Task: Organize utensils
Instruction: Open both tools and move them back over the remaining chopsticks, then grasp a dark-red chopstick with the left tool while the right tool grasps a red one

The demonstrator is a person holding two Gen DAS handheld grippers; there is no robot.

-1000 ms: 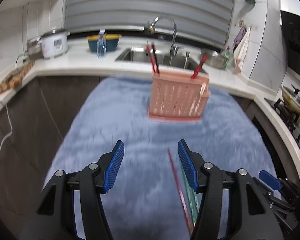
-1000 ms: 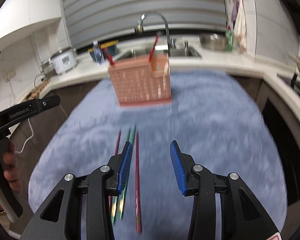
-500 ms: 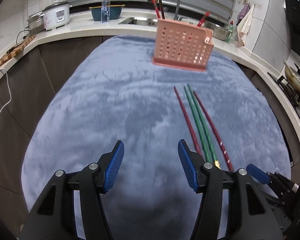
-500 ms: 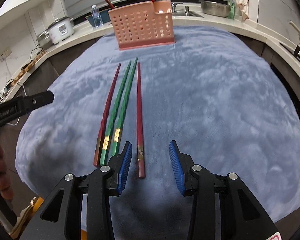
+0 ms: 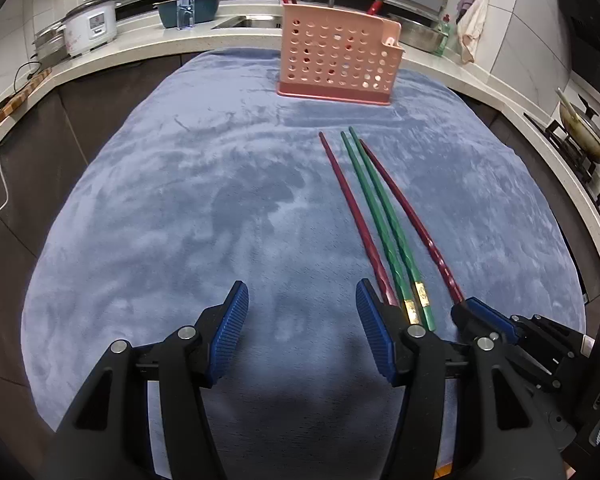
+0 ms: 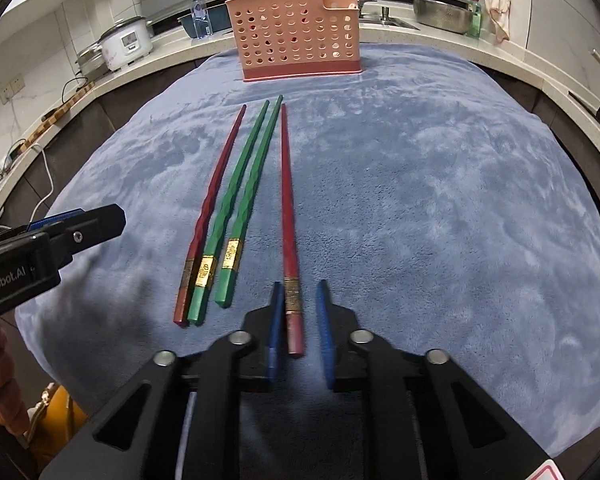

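the right gripper (image 6: 298, 292) has its blue fingers close on each side of a red chopstick (image 6: 288, 216), a small gap left. only the left view shows the left gripper (image 5: 300, 300) spread wide over bare blue cloth (image 5: 180, 200). far off stands the pink basket (image 6: 296, 40).

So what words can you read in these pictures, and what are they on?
"enRobot.AI" on the side of the left claw; its first letters are cut off by the picture edge.
Gold bands on the green chopsticks: marks too small to read.
Rice cooker label: too blurred.
Water bottle label: too small.
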